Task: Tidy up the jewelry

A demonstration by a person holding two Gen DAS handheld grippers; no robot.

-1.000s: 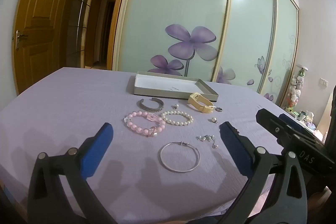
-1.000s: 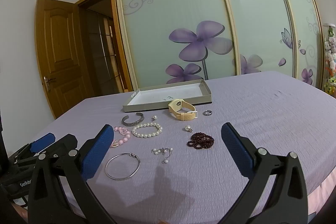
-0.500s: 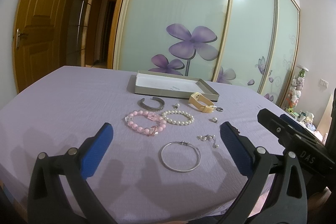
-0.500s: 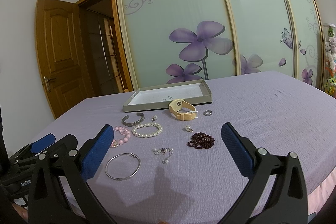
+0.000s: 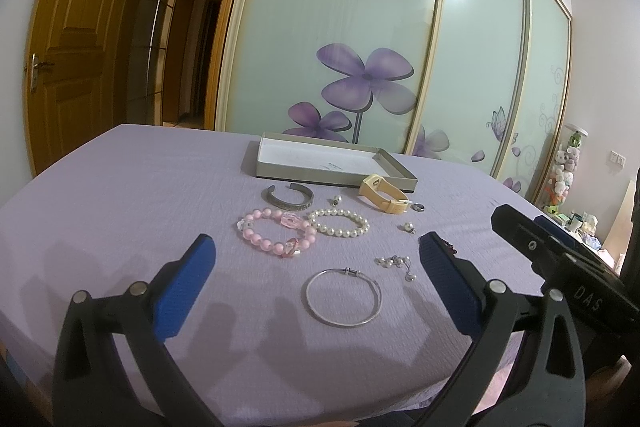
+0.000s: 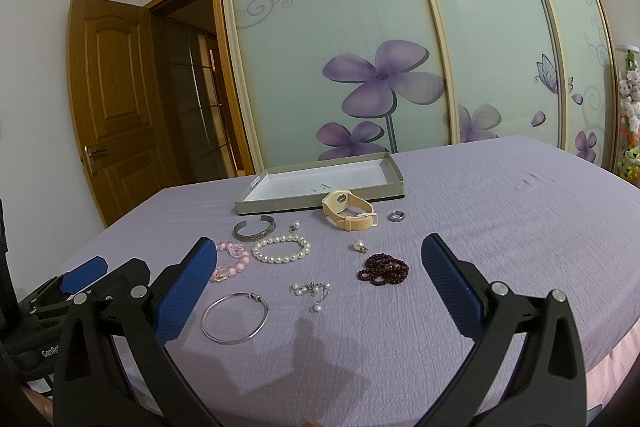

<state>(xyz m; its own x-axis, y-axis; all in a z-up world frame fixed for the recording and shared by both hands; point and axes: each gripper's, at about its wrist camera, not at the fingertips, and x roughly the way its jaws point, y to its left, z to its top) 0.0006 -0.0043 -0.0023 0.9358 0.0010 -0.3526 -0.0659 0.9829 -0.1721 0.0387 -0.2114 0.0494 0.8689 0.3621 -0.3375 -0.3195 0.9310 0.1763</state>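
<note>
Jewelry lies spread on a lilac cloth in front of a shallow grey box [image 5: 280, 169] [image 6: 256, 205] with a white floor. A silver bangle [image 5: 343, 297] [image 6: 235, 317], a pink bead bracelet [image 5: 276, 233], a pearl bracelet [image 5: 339, 222] [image 6: 281, 248], a dark cuff [image 5: 287, 197] [image 6: 255, 230], a cream watch [image 5: 383, 193] [image 6: 349, 210], a dark red bead bracelet [image 6: 384, 269], a ring [image 6: 396, 215] and small earrings [image 6: 312, 291] rest there. My left gripper [image 5: 316, 255] and right gripper [image 6: 320, 259] both hover open above the near edge, holding nothing.
The lilac cloth [image 6: 500, 207] covers a wide surface with bare room at the right. Sliding wardrobe doors [image 5: 360, 27] with purple flowers stand behind, a wooden door [image 5: 80, 39] at the left. Each view shows the other gripper at its side [image 5: 560, 267] [image 6: 80, 283].
Both grippers have barely drifted; the jewelry lies where it was.
</note>
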